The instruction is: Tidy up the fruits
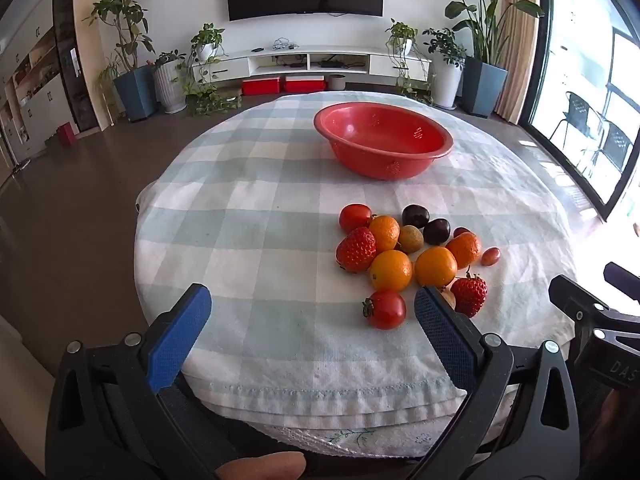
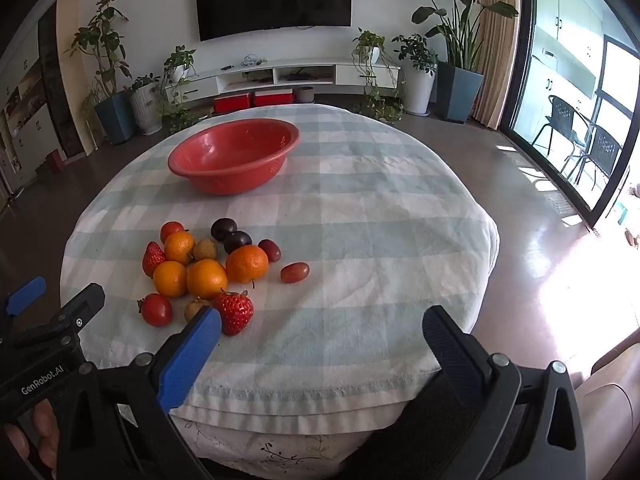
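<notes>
A pile of small fruit lies on the checked cloth: oranges [image 1: 391,270] [image 2: 207,279], strawberries [image 1: 356,249] [image 2: 235,312], cherry tomatoes [image 1: 385,309] [image 2: 156,310], dark plums [image 1: 416,216] [image 2: 223,229], a lychee [image 1: 410,239] and a red grape [image 2: 295,272]. A red colander bowl [image 1: 383,145] [image 2: 234,155] stands empty behind the pile. My left gripper [image 1: 312,304] is open and empty at the near edge, left of the pile. My right gripper [image 2: 322,326] is open and empty, to the right of the pile.
The table [image 1: 248,216] [image 2: 380,216] is round, with the cloth hanging over its near edge. The right gripper's body shows at the far right of the left wrist view [image 1: 592,316]. Potted plants, a TV unit and glass doors stand beyond.
</notes>
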`<action>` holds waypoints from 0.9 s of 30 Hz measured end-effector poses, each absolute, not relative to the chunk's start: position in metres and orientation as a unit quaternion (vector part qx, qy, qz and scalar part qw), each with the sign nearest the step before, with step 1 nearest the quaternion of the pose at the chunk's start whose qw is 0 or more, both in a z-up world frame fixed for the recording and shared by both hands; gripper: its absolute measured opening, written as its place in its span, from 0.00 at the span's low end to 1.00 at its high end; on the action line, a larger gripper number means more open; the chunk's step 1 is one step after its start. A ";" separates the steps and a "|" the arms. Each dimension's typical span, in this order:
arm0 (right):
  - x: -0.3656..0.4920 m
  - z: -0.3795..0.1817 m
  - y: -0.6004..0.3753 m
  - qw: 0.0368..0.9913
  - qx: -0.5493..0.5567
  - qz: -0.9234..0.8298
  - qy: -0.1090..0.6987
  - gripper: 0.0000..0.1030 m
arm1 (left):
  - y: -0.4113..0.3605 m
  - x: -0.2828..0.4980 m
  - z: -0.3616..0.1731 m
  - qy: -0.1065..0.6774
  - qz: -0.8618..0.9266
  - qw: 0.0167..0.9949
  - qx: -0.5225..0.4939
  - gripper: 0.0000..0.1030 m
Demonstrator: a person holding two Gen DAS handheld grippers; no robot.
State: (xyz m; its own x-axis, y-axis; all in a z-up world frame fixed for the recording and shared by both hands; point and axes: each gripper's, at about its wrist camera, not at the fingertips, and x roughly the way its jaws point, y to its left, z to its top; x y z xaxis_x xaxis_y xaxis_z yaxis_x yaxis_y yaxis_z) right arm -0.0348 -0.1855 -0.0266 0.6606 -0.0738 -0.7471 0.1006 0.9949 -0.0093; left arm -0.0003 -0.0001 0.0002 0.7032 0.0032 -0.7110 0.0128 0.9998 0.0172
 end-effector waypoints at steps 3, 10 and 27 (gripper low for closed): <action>-0.035 -0.027 -0.185 0.911 0.015 -0.049 0.410 1.00 | 0.000 0.000 0.001 0.385 -0.001 0.923 0.011 1.00; -0.036 -0.027 -0.184 0.910 0.015 -0.048 0.411 1.00 | -0.007 -0.003 0.003 0.384 0.006 0.923 0.015 1.00; -0.037 -0.029 -0.183 0.910 0.014 -0.049 0.411 1.00 | 0.001 0.001 0.000 0.389 -0.005 0.921 0.006 1.00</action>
